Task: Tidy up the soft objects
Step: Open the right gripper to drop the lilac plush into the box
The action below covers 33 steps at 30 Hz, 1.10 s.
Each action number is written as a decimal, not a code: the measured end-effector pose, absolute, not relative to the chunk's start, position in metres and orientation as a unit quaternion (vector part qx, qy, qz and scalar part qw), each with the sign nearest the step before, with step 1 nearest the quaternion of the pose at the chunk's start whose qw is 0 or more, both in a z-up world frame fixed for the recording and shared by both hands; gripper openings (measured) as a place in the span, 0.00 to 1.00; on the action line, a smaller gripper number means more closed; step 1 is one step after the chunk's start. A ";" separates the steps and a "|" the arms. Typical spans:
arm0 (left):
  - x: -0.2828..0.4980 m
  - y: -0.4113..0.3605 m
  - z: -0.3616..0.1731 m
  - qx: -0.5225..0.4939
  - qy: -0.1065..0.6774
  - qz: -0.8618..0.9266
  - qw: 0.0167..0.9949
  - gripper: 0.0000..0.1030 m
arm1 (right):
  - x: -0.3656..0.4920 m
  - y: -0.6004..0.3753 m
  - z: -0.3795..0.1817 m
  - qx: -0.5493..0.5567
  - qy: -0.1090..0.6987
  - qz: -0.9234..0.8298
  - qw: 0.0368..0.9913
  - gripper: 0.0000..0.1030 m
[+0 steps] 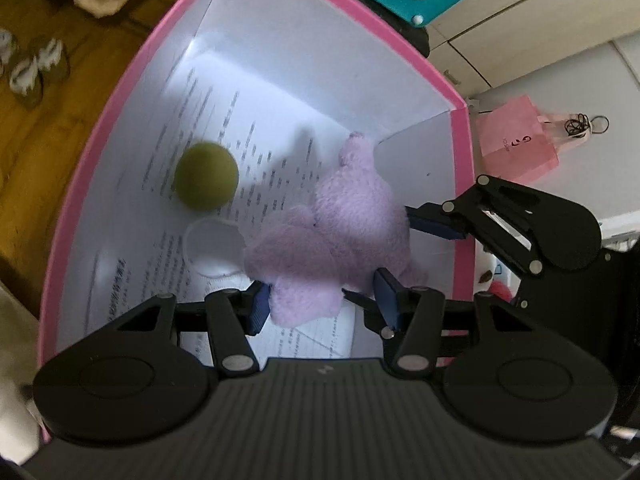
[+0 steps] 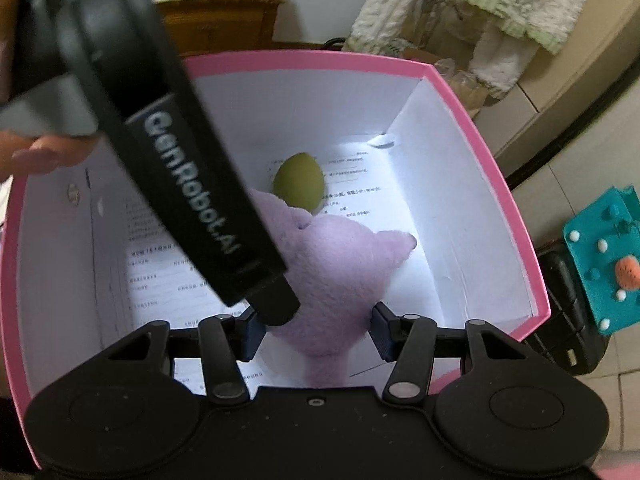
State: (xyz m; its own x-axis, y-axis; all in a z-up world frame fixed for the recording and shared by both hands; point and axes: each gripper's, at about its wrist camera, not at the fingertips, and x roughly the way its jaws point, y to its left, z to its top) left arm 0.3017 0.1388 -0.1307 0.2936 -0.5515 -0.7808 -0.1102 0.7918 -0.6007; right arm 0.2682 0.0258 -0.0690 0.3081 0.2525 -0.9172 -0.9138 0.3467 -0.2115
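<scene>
With both tools tipped down into the pink-rimmed white cardboard box [image 1: 462,184], I've got the fuzzy lilac plush toy [image 1: 344,232] pinched from two sides: left gripper [image 1: 324,300] clamps its lower end, right gripper [image 2: 318,332] grips another part, pads pressed in, I think; that view's partly blocked. Toy hangs just over printed paper sheets [image 1: 208,120] lining the bottom, near an olive-green felt ball [image 1: 206,176], w/ a small gap between.

a home: wooden floor [image 1: 36,152], slippers [image 1: 32,68], wooden cabinet [image 2: 224,20].
</scene>
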 end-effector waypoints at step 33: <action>0.241 0.125 -0.060 -0.106 0.490 -0.181 0.846 0.73 | 0.250 0.016 -0.038 -0.351 0.411 0.407 0.736 0.70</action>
